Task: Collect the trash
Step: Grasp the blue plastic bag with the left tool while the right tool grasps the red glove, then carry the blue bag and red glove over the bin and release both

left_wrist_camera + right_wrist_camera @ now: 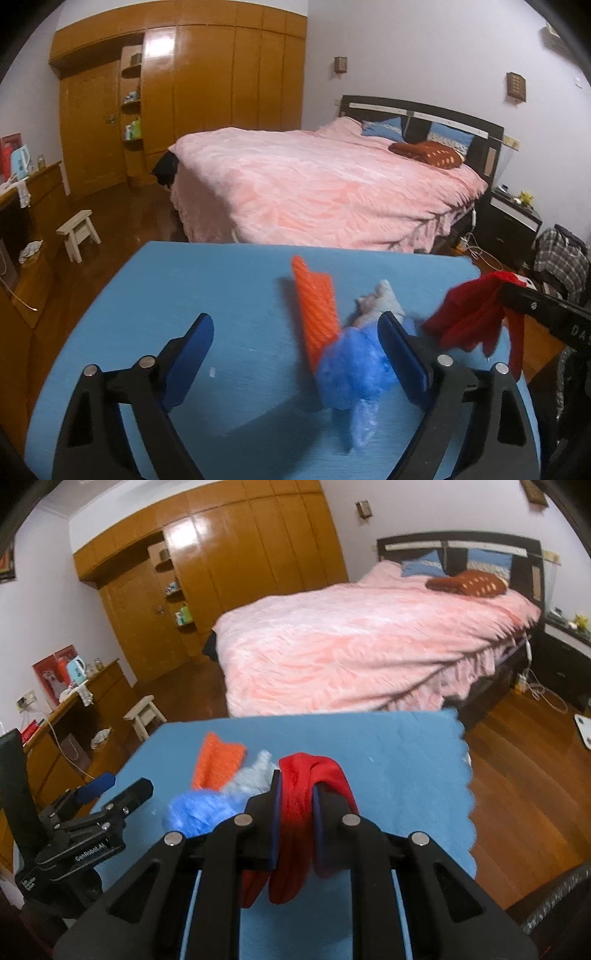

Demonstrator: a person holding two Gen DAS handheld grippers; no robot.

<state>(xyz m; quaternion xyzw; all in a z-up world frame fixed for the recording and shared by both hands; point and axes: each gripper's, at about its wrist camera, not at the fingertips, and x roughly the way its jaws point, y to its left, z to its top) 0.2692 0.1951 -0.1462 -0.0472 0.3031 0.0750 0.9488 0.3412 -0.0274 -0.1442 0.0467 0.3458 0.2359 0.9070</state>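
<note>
Trash lies on a blue table (184, 295): an orange ribbed foam piece (317, 306), a crumpled white tissue (380, 302) and a crumpled blue plastic bag (354, 373). My left gripper (295, 339) is open above the table, its right finger next to the blue bag. My right gripper (297, 797) is shut on a red plastic bag (299, 812) and holds it above the table; the red bag also shows at the right in the left wrist view (472, 314). The orange foam (218, 764), tissue (251, 779) and blue bag (199, 812) lie left of it.
A bed with a pink cover (314, 184) stands behind the table. A wooden wardrobe (203, 81) fills the back wall. A white stool (77, 232) and a wooden sideboard (33, 192) are at the left. Wooden floor (524, 768) lies right of the table.
</note>
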